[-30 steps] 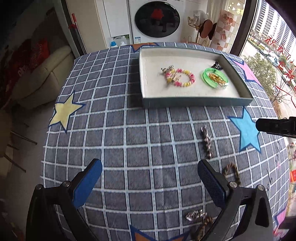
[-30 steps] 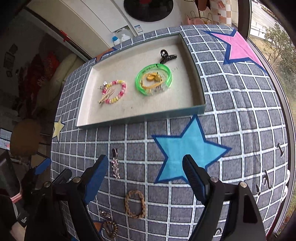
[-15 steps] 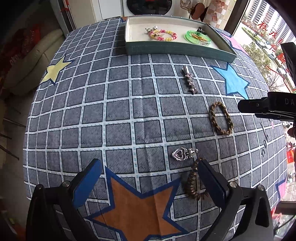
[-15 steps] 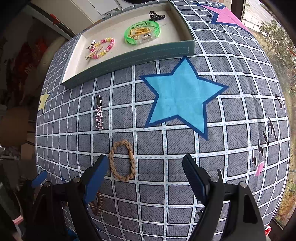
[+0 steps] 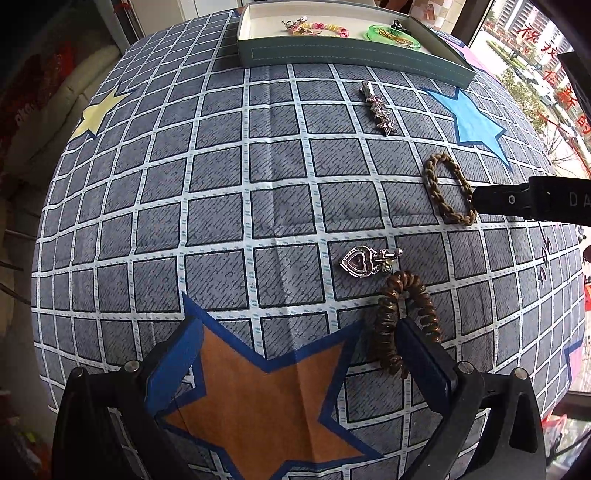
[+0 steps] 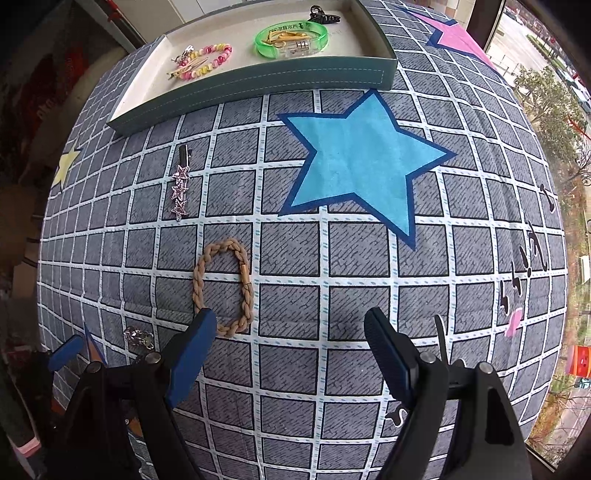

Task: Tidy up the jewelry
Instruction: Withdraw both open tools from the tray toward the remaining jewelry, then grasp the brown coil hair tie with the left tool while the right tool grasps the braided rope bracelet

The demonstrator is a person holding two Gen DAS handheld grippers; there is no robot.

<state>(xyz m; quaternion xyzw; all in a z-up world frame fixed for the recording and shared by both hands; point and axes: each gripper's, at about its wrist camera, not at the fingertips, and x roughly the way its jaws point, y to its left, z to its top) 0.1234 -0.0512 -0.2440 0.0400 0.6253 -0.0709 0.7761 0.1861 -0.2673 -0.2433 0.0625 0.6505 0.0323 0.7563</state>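
My left gripper (image 5: 297, 354) is open and points down at the cloth over an orange star. Its right finger (image 5: 421, 354) overlaps a brown spiral hair tie (image 5: 391, 310), and whether it touches it I cannot tell. A silver heart pendant (image 5: 360, 262) lies just beyond the tie. My right gripper (image 6: 291, 350) is also open, its left finger (image 6: 192, 354) at the near end of a tan braided hair tie (image 6: 223, 286). A star hair clip (image 6: 181, 188) lies further out. The teal tray (image 6: 258, 88) holds a pink-yellow bracelet (image 6: 207, 61), a green bangle (image 6: 291, 38) and a black claw clip (image 6: 319, 16).
A grey checked cloth with a blue star (image 6: 354, 166) covers the table. The table edge and a window run along the right. In the left wrist view the right gripper's black body (image 5: 532, 201) juts in beside the braided tie (image 5: 448, 188). The tray (image 5: 351, 51) stands at the far edge.
Both grippers tipped downward and sank toward the cloth, drawing back from the tray. The loose pieces now lie close under the fingers. Neither pair of jaws has changed its width.
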